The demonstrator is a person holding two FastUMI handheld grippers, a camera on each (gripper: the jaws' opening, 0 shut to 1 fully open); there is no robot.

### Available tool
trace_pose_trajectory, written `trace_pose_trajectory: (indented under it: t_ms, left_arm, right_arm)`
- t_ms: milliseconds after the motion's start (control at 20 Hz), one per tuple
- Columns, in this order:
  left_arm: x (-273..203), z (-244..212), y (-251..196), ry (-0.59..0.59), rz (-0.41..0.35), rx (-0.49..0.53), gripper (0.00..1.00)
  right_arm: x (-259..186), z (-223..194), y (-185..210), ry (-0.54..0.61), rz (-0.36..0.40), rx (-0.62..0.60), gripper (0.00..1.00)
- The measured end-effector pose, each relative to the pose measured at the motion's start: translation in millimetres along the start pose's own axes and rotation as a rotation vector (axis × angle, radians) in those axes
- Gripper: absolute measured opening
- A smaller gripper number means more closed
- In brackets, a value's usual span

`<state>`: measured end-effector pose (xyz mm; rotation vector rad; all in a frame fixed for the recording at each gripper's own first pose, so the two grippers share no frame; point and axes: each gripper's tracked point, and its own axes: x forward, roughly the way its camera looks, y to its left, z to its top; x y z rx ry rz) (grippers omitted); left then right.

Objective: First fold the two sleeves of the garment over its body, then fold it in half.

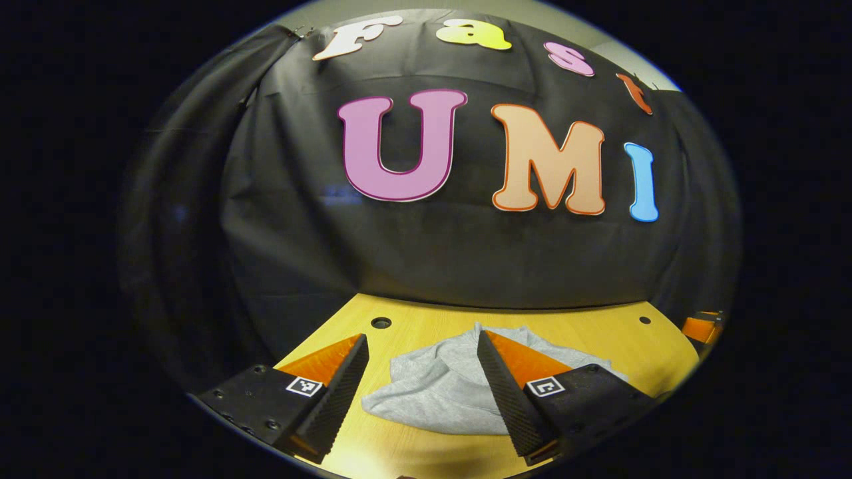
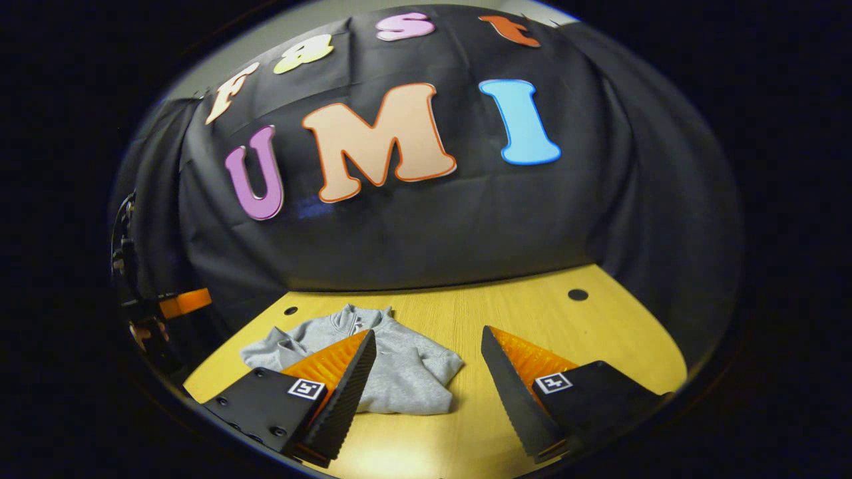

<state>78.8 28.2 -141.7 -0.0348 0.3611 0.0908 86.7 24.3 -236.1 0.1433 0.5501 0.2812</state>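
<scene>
The right gripper (image 2: 426,392) is wide open above the desk (image 2: 532,313). The gray garment (image 2: 406,362) lies bunched up near the desk's left back part.

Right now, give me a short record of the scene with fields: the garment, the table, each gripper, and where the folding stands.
garment: grey garment lying on the table, bunched into a compact shape, collar toward the booth wall
table: light wooden table with small round holes
left gripper: left gripper open, fingers apart above the garment's near edge, holding nothing
right gripper: right gripper open, holding nothing, garment's right edge between and beyond its fingers
task state: garment looks at least partly folded; exact fold stage cannot be told
</scene>
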Motion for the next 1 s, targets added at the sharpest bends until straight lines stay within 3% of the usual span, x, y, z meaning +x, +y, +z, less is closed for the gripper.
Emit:
trace_pose_trajectory:
  t_ms: [250,600,1000]
  left_arm:
    - [-48,-1,10,-0.027,0.013,0.07,0.95]
    - [-89,14,31,-0.085,-0.037,0.123,0.99]
    - [-118,33,50,-0.145,-0.073,0.157,0.96]
  right_arm:
    - [-49,12,30,-0.103,-0.024,-0.102,0.98]
    - [-106,10,70,-0.143,-0.08,-0.089,1.0]
    - [-149,23,88,-0.199,-0.136,-0.093,0.99]
